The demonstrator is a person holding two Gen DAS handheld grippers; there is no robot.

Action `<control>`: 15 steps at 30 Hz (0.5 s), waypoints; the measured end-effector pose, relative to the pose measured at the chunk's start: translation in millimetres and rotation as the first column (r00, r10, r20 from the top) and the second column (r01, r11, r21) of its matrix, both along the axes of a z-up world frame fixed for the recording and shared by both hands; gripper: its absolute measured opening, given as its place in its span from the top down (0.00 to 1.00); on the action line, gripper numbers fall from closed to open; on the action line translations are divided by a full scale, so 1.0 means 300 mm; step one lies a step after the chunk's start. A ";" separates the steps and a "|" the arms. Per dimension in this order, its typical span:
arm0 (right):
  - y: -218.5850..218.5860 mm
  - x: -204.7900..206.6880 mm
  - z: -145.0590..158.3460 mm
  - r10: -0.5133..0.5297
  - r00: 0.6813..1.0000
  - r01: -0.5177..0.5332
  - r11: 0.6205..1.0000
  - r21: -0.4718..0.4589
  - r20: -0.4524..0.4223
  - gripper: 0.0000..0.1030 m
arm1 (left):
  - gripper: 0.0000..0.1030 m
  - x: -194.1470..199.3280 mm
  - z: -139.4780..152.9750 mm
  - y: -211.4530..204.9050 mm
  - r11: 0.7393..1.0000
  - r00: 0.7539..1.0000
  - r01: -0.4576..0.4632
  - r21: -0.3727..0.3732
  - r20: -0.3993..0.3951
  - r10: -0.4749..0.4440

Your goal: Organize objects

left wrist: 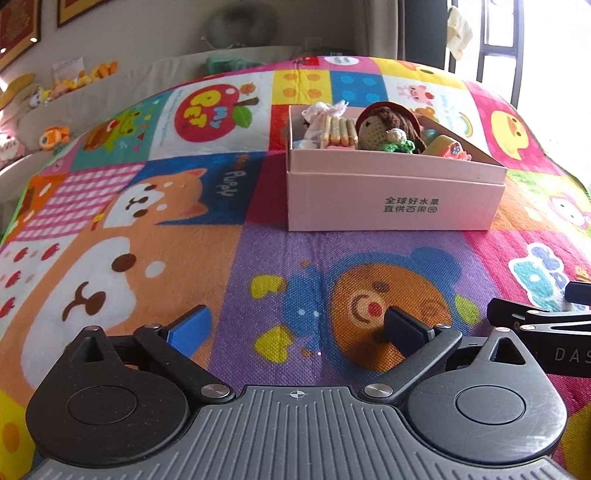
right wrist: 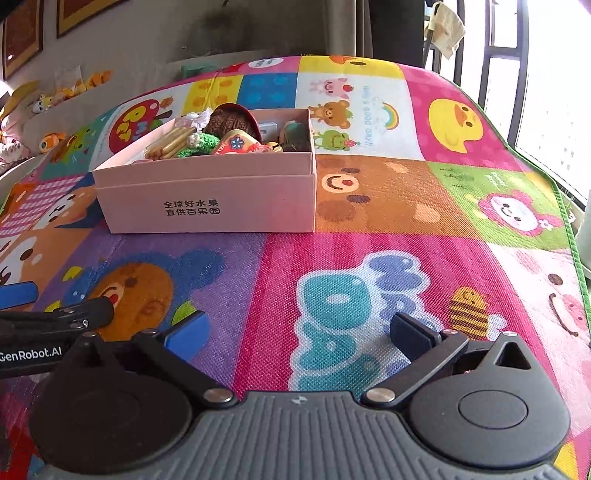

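Box (left wrist: 395,195), filled, long axis crosswise on mat (left wrist: 258,258); left tool (left wrist: 295,325) and right tool (right wrist: 295,328) apart, empty.

A home, most likely a child's play corner in a living room

A bright cartoon play mat (left wrist: 236,266) with bears, dogs and ducks covered the floor, and a pink cardboard box (left wrist: 391,199) heaped with small toys, a crocheted doll (left wrist: 388,129) among them, sat on it. Behind ran a pale sofa (left wrist: 110,88) lined with soft toys (left wrist: 55,136), under framed pictures (left wrist: 18,33) on the wall. A tall barred window (right wrist: 517,74) let in daylight at the right, with what looked like a cloth (right wrist: 448,29) hanging beside it, though that part was blurred.
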State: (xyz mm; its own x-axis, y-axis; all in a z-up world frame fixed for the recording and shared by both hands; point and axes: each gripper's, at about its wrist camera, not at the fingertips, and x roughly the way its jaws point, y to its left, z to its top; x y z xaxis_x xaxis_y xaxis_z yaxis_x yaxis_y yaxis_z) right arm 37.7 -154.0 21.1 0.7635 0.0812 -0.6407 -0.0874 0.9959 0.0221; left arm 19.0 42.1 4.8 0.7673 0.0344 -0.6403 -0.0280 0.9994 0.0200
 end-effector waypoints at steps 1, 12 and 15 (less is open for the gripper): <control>0.000 0.002 0.000 0.000 1.000 0.000 1.000 -0.003 0.000 0.00 | 0.01 0.004 0.000 -0.001 1.000 1.000 0.000 0.001 -0.001 0.000; 0.004 0.001 0.000 0.000 1.000 0.000 1.000 -0.006 0.000 0.00 | 0.01 0.004 -0.002 0.002 1.000 1.000 0.000 -0.002 0.001 0.000; 0.004 0.003 0.000 0.000 1.000 0.000 1.000 -0.006 0.000 0.00 | 0.01 0.006 -0.002 0.002 1.000 1.000 0.000 -0.002 0.000 0.000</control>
State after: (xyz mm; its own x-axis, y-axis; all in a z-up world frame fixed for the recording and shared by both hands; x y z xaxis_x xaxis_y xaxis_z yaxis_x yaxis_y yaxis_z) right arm 38.6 -152.8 21.2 0.7632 0.0777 -0.6415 -0.0874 0.9960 0.0166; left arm 20.7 42.7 4.3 0.7675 0.0331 -0.6402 -0.0280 0.9994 0.0182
